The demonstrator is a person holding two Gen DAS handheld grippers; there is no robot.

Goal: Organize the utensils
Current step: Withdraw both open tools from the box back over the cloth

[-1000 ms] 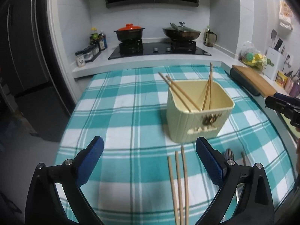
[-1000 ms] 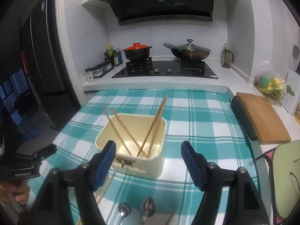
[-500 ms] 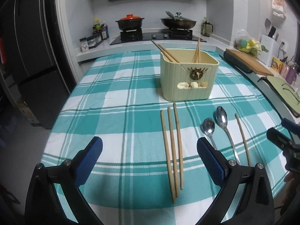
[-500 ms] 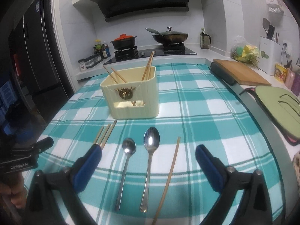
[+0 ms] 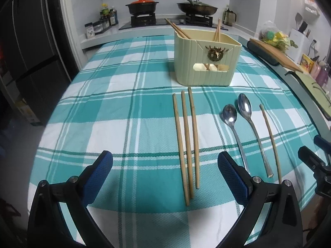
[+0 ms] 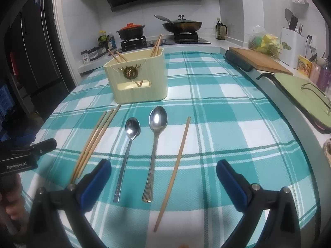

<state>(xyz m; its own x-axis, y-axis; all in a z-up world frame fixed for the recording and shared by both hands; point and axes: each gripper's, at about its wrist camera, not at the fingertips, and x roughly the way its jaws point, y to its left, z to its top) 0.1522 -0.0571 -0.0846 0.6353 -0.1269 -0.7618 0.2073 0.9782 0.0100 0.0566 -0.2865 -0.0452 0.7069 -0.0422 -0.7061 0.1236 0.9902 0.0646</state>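
A cream utensil holder stands on the checked tablecloth with several chopsticks leaning inside. In front of it lie three loose chopsticks, a small spoon, a large spoon and a single chopstick. My left gripper is open just above the near ends of the three chopsticks. My right gripper is open wide over the handles of both spoons and the single chopstick. Neither holds anything.
The teal checked tablecloth covers the table. A stove with a red-lidded pot and a wok sits behind. A wooden cutting board and a green mat lie on the counter at right.
Both grippers have drawn back from the holder and sunk toward the near table edge, so the loose utensils now lie in view. The right gripper's jaws opened wider.
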